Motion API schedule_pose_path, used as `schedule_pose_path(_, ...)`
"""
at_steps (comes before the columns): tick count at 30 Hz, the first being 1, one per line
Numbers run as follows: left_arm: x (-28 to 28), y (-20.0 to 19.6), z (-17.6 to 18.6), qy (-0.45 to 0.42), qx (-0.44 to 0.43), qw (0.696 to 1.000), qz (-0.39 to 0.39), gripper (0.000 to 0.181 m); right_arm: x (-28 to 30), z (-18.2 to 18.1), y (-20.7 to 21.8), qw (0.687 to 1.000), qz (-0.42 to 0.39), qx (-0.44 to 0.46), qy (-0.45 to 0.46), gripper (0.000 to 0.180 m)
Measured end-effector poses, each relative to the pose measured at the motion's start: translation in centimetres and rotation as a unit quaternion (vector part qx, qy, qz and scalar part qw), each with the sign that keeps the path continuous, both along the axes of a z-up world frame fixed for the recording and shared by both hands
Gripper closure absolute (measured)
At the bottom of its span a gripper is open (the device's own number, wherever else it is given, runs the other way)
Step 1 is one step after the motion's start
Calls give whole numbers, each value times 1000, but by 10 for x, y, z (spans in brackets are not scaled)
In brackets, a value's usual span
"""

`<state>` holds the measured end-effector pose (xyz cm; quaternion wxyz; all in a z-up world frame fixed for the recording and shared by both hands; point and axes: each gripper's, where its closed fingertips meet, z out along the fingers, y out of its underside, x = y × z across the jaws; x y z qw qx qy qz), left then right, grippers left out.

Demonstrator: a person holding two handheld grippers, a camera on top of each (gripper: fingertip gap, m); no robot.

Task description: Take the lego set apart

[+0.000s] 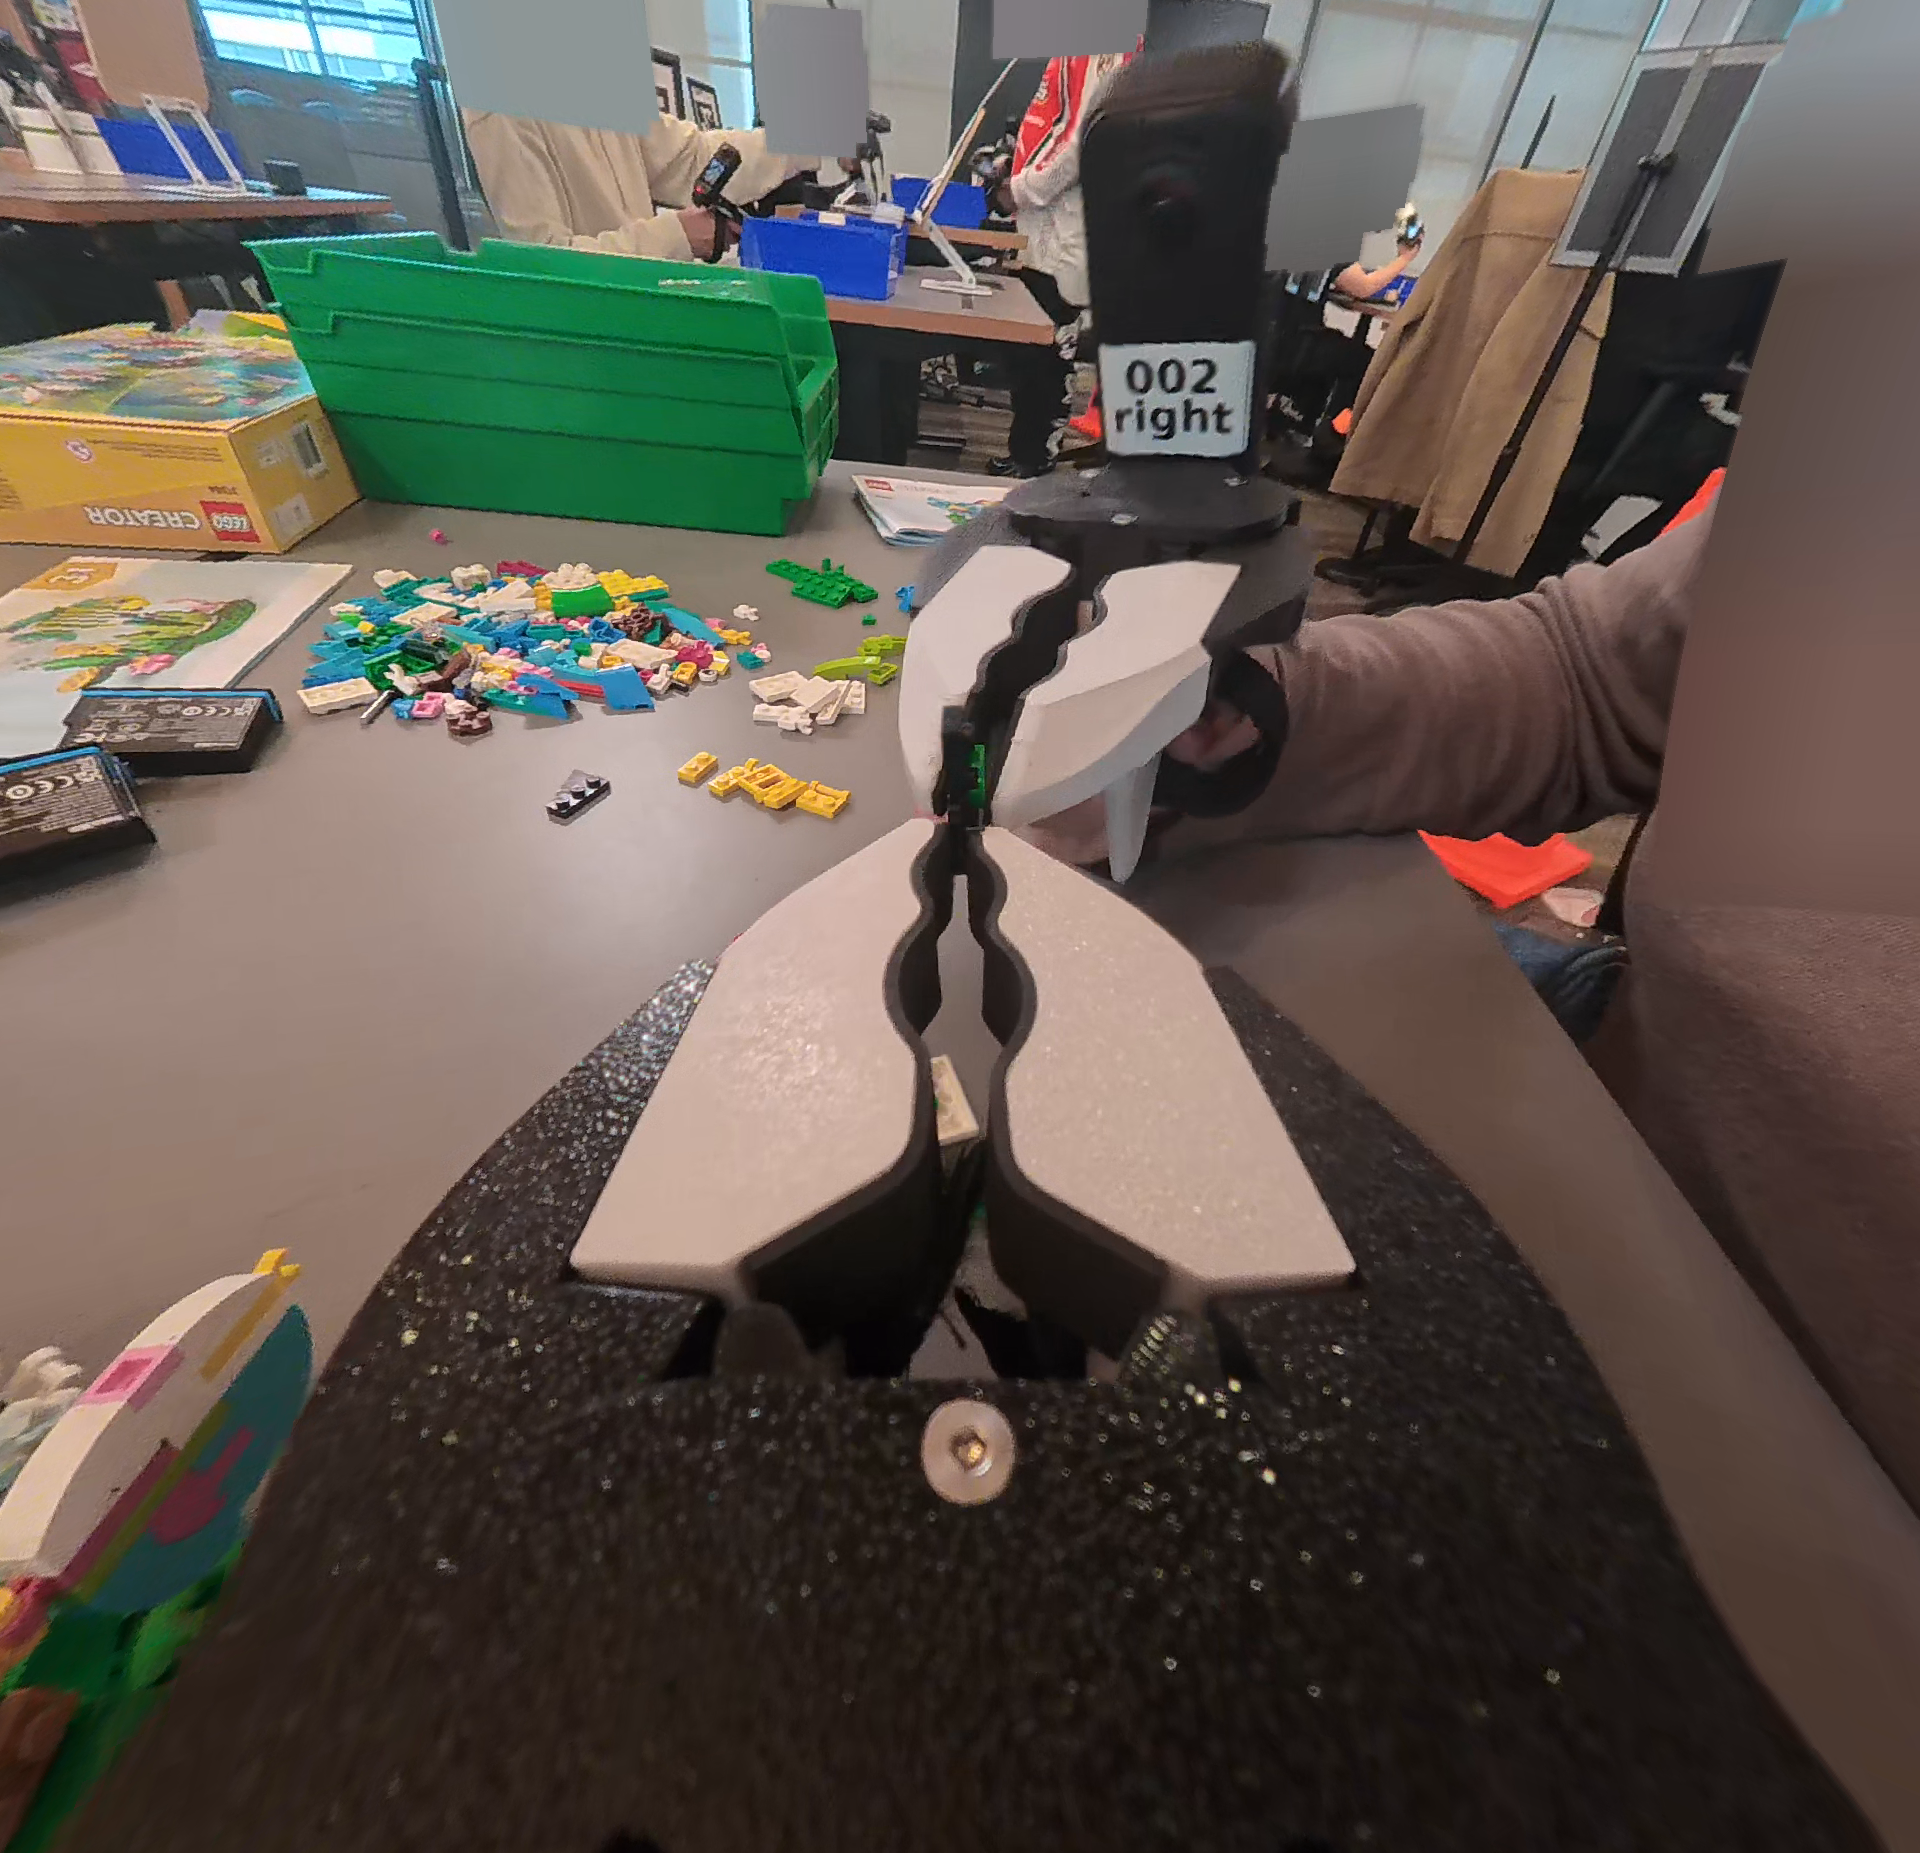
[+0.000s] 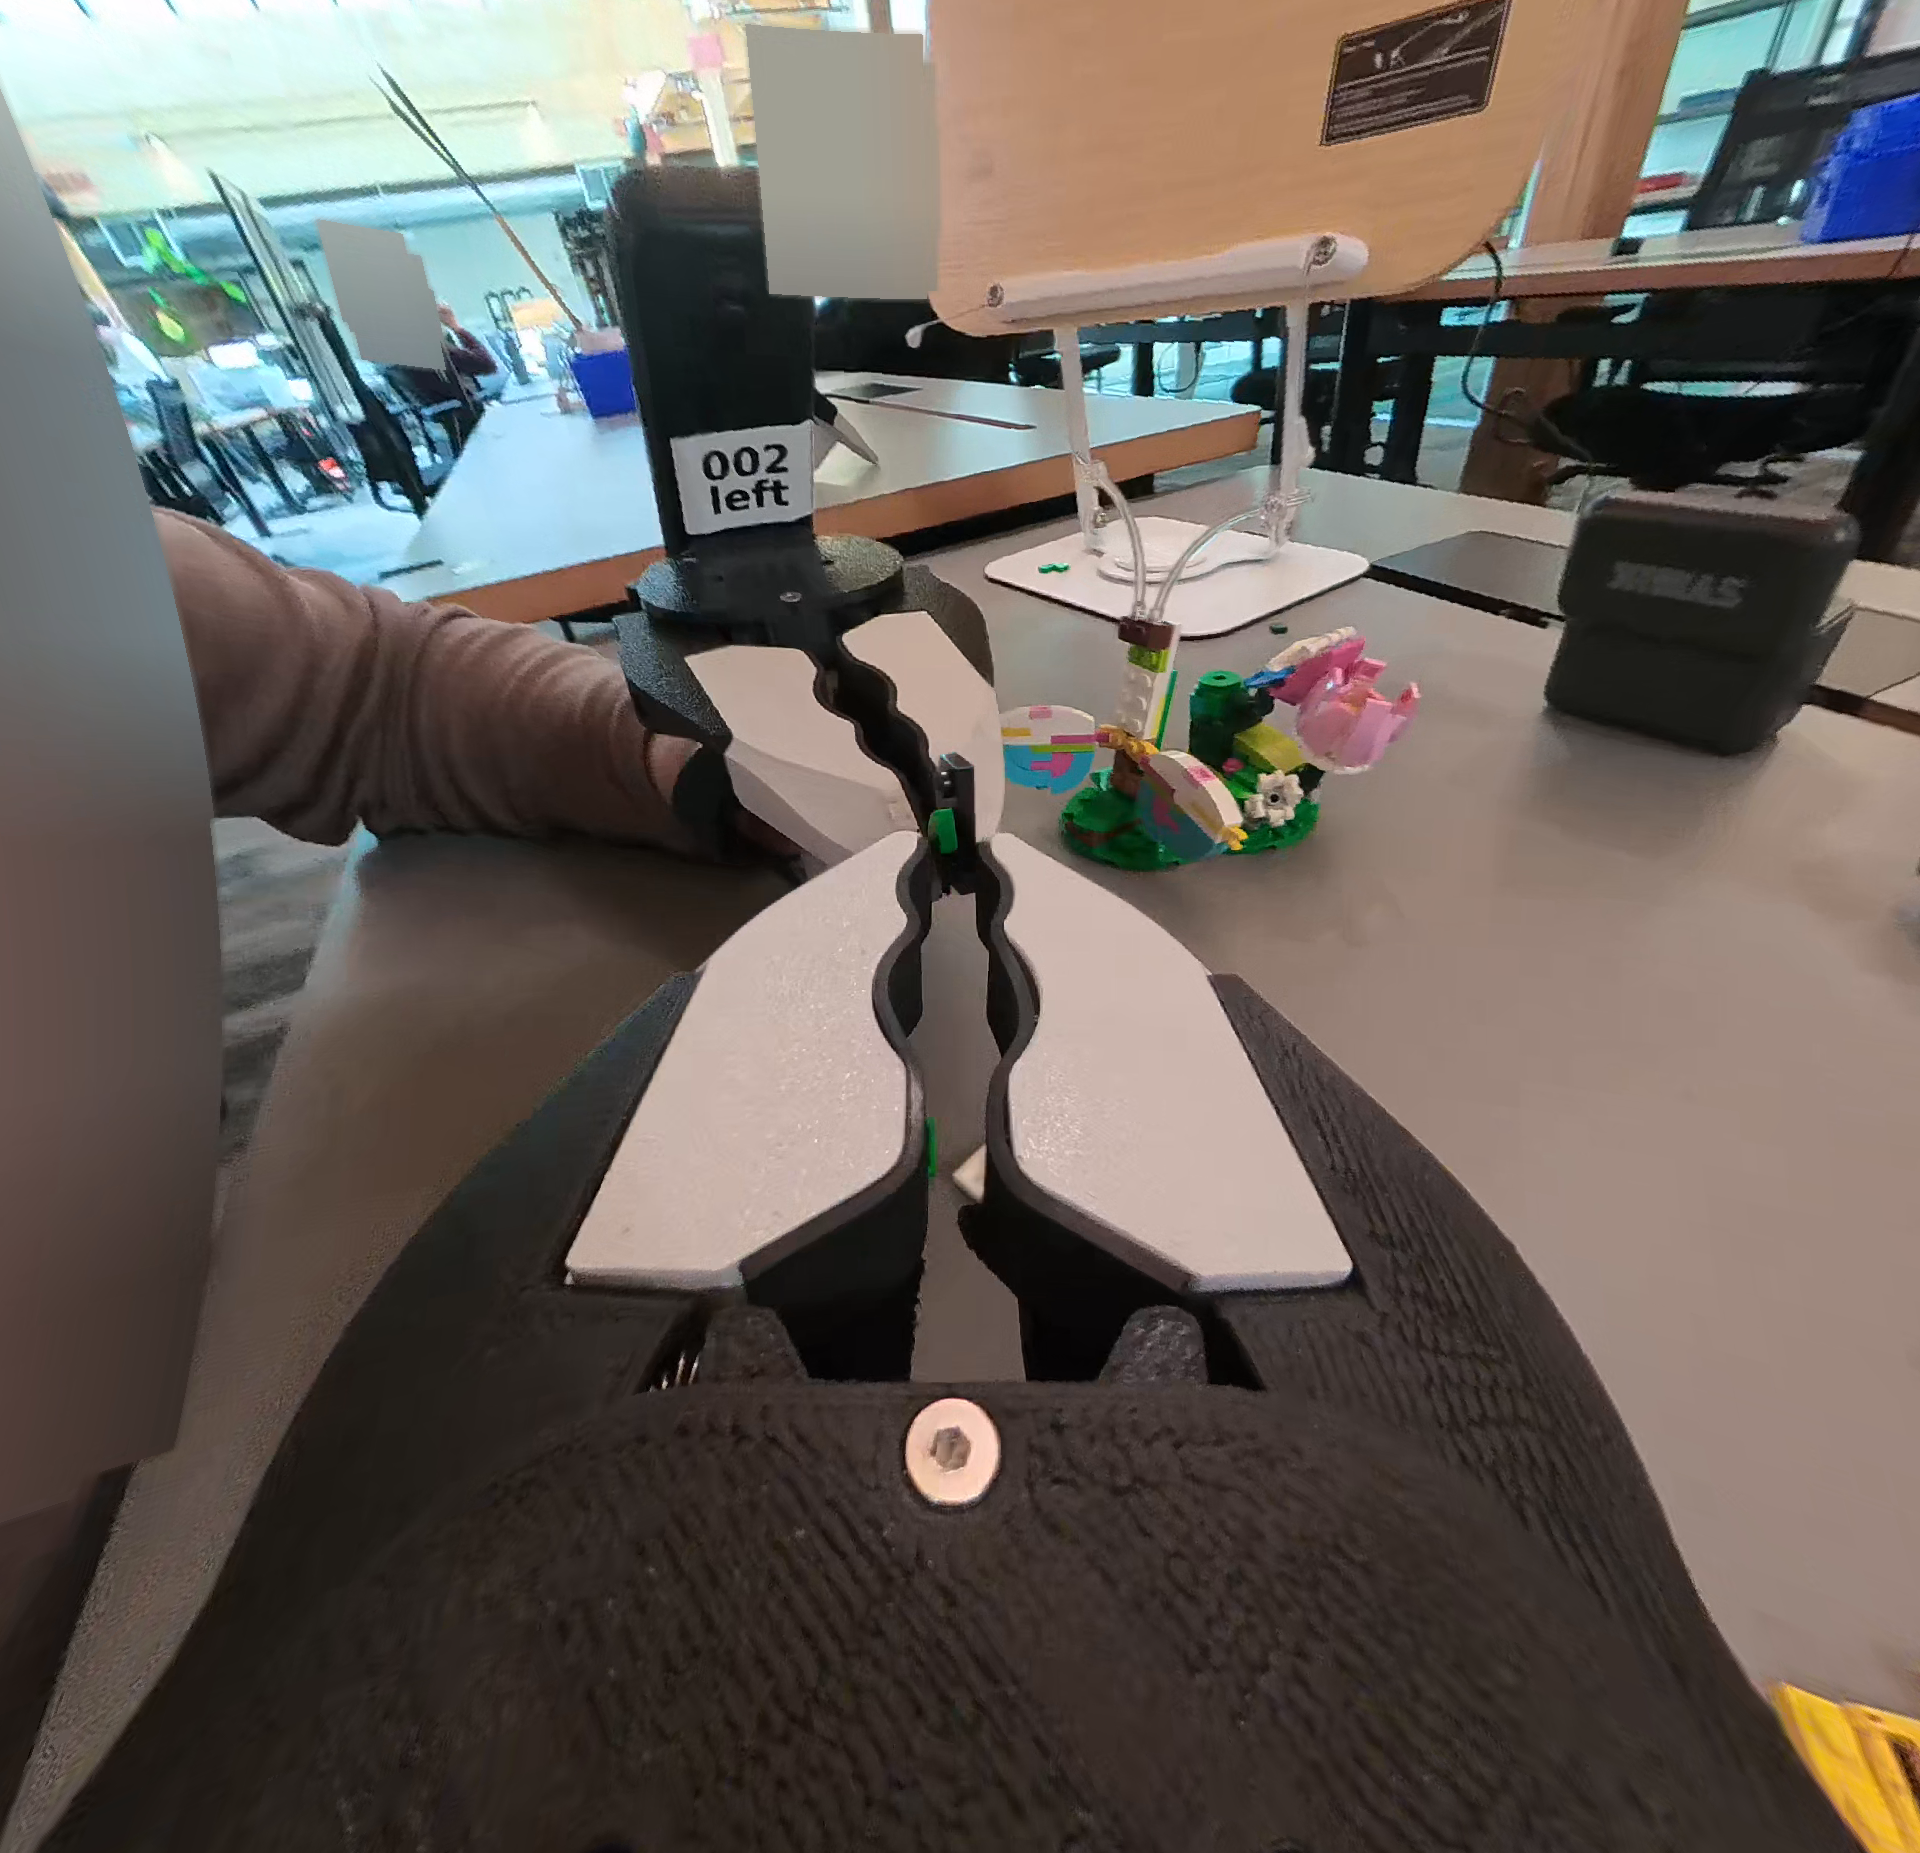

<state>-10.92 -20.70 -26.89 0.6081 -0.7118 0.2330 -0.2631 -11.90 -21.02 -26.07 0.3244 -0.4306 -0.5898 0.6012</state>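
Tip to tip at mid-frame in both views, above the grey table (image 1: 416, 951): left claw (image 1: 957, 847) and right claw (image 2: 954, 861), each clamped w/ fingers nearly together on the same small black-and-green lego piece (image 1: 966, 764), held upright betw. them. Seen from the left wrist view, right claw (image 1: 971, 775) angled down from upper right, grey-sleeved forearm (image 1: 1455, 702) level, coming in from the right edge. Loose bricks (image 1: 520, 640) piled upper left in left wrist view; built flower model (image 2: 1195, 764) right of centre in right wrist view, apart from both claws.
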Motion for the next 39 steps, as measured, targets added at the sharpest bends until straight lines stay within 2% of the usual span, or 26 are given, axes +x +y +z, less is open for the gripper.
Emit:
schedule_pose_path(6, -3, 4, -2, 35, 1, 999, 35, 179, -1, -2, 4, 1000, -20, 6, -3, 173)
schedule_pose_path(12, -2, 10, -8, 123, 24, 987, 104, 179, -8, -1, 7, 998, -59, -5, 1, 171)
schedule_pose_path(18, -16, 13, -2, 80, 11, 989, 125, 179, -7, -3, 16, 997, -73, 3, -5, 167)
schedule_pose_path(27, -12, 12, -6, 101, 14, 988, 119, 179, -9, -4, 12, 998, -62, -18, -7, 172)
schedule_pose_path(30, -9, 10, -7, 110, 17, 989, 99, 179, -7, -5, 10, 999, -52, -1, -9, 173)
schedule_pose_path(33, -1, 2, -2, 75, 8, 996, 45, 178, 1, -1, 3, 1000, -6, 6, -9, 174)
schedule_pose_path(39, 12, -11, 6, -34, -21, 998, -57, 179, 13, 6, -10, 990, 102, -93, -13, 175)
